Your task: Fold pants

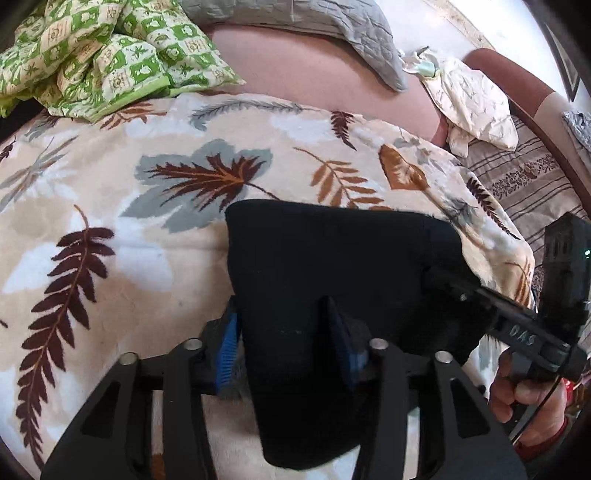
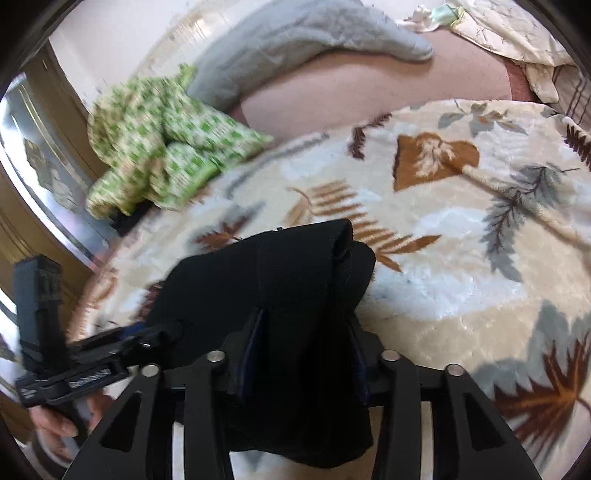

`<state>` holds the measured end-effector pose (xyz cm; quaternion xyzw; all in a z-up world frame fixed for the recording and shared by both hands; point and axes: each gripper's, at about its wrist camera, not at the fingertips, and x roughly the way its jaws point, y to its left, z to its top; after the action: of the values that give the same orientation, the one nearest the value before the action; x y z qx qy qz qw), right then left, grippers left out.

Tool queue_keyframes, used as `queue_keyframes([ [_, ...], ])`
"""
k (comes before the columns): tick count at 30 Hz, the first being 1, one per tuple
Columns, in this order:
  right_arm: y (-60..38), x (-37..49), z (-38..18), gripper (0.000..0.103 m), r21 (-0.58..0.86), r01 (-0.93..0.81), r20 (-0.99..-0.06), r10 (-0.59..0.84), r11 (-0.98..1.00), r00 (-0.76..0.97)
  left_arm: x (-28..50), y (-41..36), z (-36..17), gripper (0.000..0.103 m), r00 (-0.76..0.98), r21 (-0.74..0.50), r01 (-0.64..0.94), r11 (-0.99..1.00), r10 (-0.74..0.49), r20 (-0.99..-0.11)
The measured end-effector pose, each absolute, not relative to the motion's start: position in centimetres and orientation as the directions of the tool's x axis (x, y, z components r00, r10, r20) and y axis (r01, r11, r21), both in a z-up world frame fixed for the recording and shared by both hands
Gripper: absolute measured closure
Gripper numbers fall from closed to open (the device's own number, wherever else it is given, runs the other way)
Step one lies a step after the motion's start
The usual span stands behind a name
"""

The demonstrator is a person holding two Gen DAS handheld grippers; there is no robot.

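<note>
A cream plush blanket printed with brown and grey leaves [image 1: 122, 206] covered the bed. On it lay the folded black pants [image 1: 332, 258], gripped at both ends: the left gripper [image 1: 284, 332] and the right gripper [image 2: 306, 343] each had fingers part-open, clamped on thick black cloth. Behind lay a green-checked quilt [image 1: 110, 51], a grey quilted cover [image 2: 295, 40] and a pale pink sheet [image 1: 314, 85].

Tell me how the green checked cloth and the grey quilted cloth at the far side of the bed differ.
The green checked cloth is printed and bunched in folds; the grey quilted cloth is plain and lies flatter. The green one overlaps the leaf-print blanket; the grey one rests on the pink sheet. Both lie loose, away from the grippers.
</note>
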<state>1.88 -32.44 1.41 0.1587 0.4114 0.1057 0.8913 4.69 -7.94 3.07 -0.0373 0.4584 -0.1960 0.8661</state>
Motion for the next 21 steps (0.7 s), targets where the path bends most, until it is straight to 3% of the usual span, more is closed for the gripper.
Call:
queue_keyframes([
  [3, -33.0, 1.4, 1.1, 0.047, 0.382, -0.056, -0.693, 0.326, 0.922, 0.643, 4.3, -8.1, 3.2, 0.042, 0.521, -0.211, 0.305, 0.929, -0.349, -0.779],
  [10, -32.9, -1.5, 5.3, 0.046, 0.317, -0.075, -0.652, 0.275, 0.946, 0.706, 2.6, -7.9, 5.4, 0.042, 0.593, -0.134, 0.278, 0.951, -0.280, -0.755],
  [12, -31.8, -1.9, 6.4, 0.050, 0.284, -0.108, -0.654, 0.275, 0.953, 0.705, 2.1, -8.2, 5.7, 0.039, 0.608, -0.113, 0.278, 0.954, -0.266, -0.748],
  [15, -29.4, -1.7, 6.7, 0.071, 0.216, -0.165, -0.687, 0.269, 0.962, 0.675, 1.7, -8.6, 5.3, 0.039, 0.601, -0.095, 0.276, 0.956, -0.249, -0.760],
  [21, -27.6, -3.2, 3.9, 0.071, 0.188, -0.162, -0.741, 0.248, 0.969, 0.623, 1.2, -8.9, 3.8, 0.036, 0.581, -0.092, 0.265, 0.960, -0.234, -0.780],
])
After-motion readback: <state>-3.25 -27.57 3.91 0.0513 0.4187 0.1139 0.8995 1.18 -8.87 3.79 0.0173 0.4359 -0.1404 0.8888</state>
